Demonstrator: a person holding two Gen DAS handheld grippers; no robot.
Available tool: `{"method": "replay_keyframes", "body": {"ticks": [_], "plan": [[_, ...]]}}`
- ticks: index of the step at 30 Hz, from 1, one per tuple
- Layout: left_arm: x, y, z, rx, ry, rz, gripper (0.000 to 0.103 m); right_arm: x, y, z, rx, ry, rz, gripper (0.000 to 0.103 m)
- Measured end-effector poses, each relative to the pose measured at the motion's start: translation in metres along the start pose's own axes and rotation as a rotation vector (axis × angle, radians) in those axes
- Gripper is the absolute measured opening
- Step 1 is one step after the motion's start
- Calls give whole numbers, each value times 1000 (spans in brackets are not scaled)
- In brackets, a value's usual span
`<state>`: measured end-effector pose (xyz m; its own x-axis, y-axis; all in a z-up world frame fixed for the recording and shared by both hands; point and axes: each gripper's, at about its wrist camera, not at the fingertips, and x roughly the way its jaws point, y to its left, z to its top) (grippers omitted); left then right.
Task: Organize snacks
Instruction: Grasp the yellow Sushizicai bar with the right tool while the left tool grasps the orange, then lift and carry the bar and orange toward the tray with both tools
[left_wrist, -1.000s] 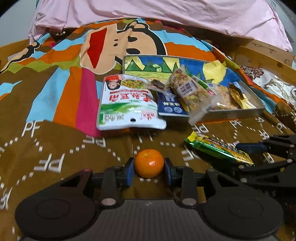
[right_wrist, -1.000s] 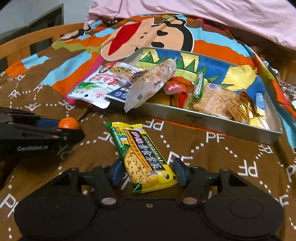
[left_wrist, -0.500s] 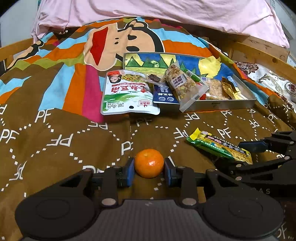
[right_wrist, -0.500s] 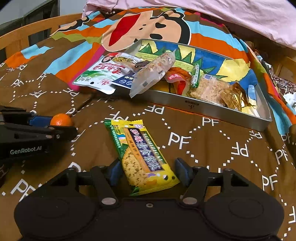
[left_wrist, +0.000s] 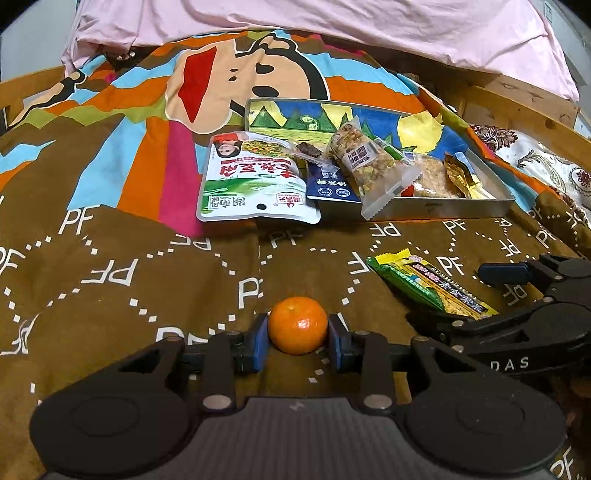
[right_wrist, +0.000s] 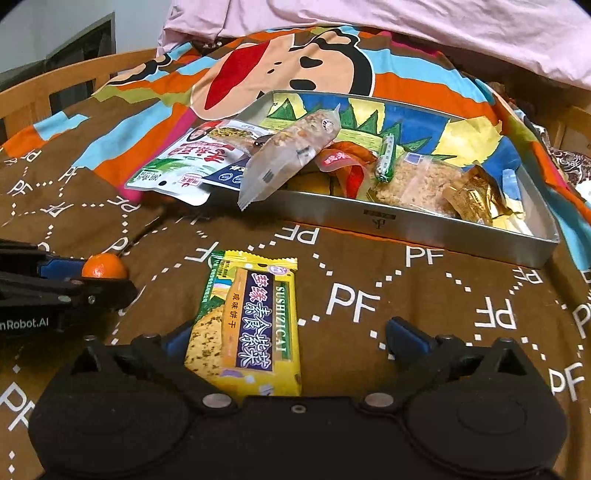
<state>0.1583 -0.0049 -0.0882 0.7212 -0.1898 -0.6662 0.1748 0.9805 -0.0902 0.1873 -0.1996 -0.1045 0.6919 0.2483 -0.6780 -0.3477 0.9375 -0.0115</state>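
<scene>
A bed carries everything, spread with a brown blanket (left_wrist: 110, 266) printed with white "PF" marks and a bright cartoon face toward its far end, where a pink quilt (left_wrist: 295, 22) is bunched along the head. A wooden bed rail (right_wrist: 55, 85) runs along the left edge.

On the blanket, toward the far right, sits a shallow metal tray (right_wrist: 424, 225) with a painted mountain scene on its floor. It holds several snacks along its near wall: a crumbly bar in clear wrap (right_wrist: 417, 181), a gold foil packet (right_wrist: 476, 195) and a small green roll (right_wrist: 386, 158). A white-and-green pouch (left_wrist: 251, 184) hangs over the tray's left end onto the blanket, with a dark blue packet (left_wrist: 328, 184) beside it and a long clear nut bar (left_wrist: 369, 162) leaning over the near wall.

Nearer, a yellow-green cracker packet (right_wrist: 251, 325) lies flat on the blanket. The right gripper (right_wrist: 291, 339) has its jaws opening wide around it; the left pad is at the packet's edge, the right pad well clear.

The left gripper (left_wrist: 297, 338), near the bed's front edge, has its jaws closed on a small mandarin (left_wrist: 297, 325), both blue pads pressing its sides.
</scene>
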Motion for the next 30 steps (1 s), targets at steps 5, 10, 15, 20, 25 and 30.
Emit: {"method": "replay_keyframes", "body": {"ticks": [5,10,15,20,25,30], "plan": [[2,-1,0,7,-2,2,35,1,1,0,-3,-8,18,96],[1,0,-1,4,-4,0,35,-7,9,0,-26,-20,55,60],[-3,1,1,-12,-11,-5,35,-16,16,0,-33,-16,44,50],[-9,1,4,-26,-24,-11,35,-23,21,-2,-71,-25,16,50],[-15,0,8,-29,-42,-10,35,-31,25,-3,-93,-35,-3,50],[-26,-5,15,-28,-74,-15,35,-41,28,-2,-86,-51,-18,50]]}}
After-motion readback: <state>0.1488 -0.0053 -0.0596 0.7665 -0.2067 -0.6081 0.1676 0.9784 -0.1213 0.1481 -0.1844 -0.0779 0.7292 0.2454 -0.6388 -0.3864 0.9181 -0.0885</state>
